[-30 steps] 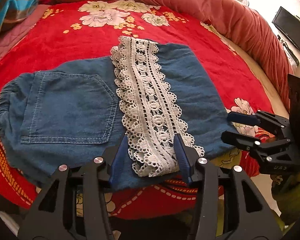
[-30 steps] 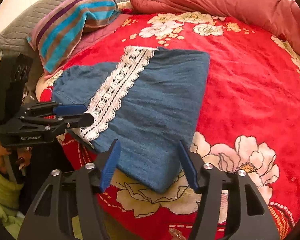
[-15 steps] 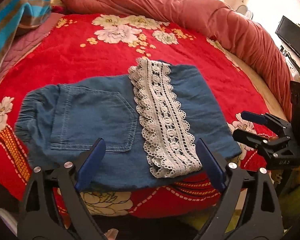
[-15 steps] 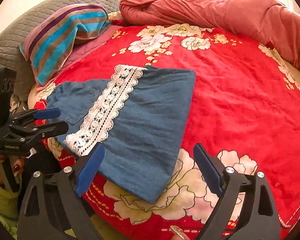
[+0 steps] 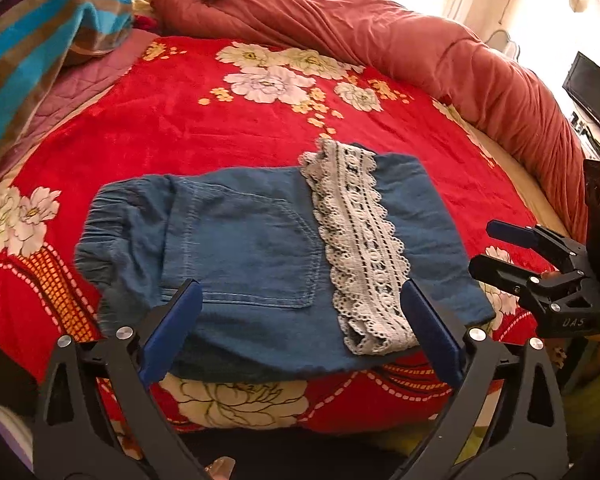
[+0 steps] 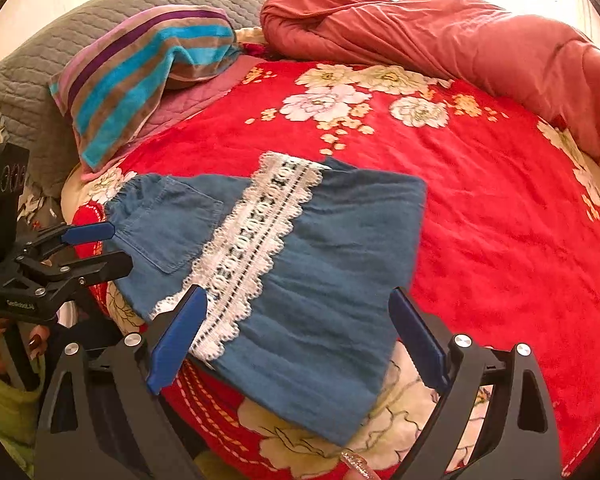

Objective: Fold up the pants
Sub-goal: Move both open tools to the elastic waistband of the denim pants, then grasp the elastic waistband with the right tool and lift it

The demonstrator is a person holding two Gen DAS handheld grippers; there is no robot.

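The blue denim pants [image 5: 240, 248] lie folded flat on the red floral bedspread, a back pocket up and a white lace trim [image 5: 360, 240] laid across them. They also show in the right wrist view [image 6: 320, 280], with the lace [image 6: 252, 248] running diagonally. My left gripper [image 5: 300, 320] is open and empty, held above the near edge of the pants. My right gripper [image 6: 296, 332] is open and empty above the folded end of the pants. Each gripper shows in the other's view, the right one [image 5: 496, 248] beside the pants' right end and the left one [image 6: 100, 248] at the waistband side.
The red floral bedspread [image 5: 220, 128] covers the bed. A rolled pink-red quilt [image 5: 380, 40] lies along the far and right side. A striped towel over a pillow [image 6: 140, 68] sits at the far left, with a grey quilted pillow [image 6: 28, 92] behind. A dark screen [image 5: 592, 92] is at far right.
Both grippers have opened wide and pulled back and up from the pants, which now lie released and look smaller in both views.
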